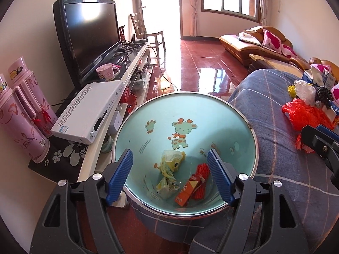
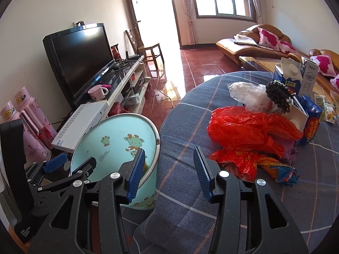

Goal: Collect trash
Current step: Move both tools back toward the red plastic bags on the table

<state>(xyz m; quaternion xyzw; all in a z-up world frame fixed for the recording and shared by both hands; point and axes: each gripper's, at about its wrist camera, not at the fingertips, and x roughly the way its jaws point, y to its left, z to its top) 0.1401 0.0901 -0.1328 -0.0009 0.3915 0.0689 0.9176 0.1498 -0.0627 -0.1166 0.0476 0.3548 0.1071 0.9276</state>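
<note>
Table [image 2: 211, 190]: round, blue plaid cloth; carries the remaining trash pile on its far right part.
Bin [image 1: 252, 139]: teal, giraffe print, metal rim; stands on floor just beside table edge, between table & TV bench [image 2: 125, 78]. Holds yellow wrapper [image 1: 169, 169], orange carton [image 1: 188, 190], red foam net [image 1: 201, 169].
Red bag [image 2: 243, 131]: crumpled plastic, nearest & biggest piece in pile; likely next pick. Thin film, so grab a bunched fold, not a flat sheet, else it slips out.
Rest of pile: clear bag [image 2: 247, 93], milk cartons [image 2: 288, 78], dark pine cone [image 2: 277, 97]; behind the red bag, partly overlapped.
R gripper [image 2: 169, 171]: jaws wide apart, empty; hovers over cloth, short of red bag. Approach low, jaws astride a raised fold, lift clear before swinging to bin.
L gripper [image 1: 169, 177]: jaws wide apart, empty; poised above bin mouth. Keep it out of R's drop path.
</note>
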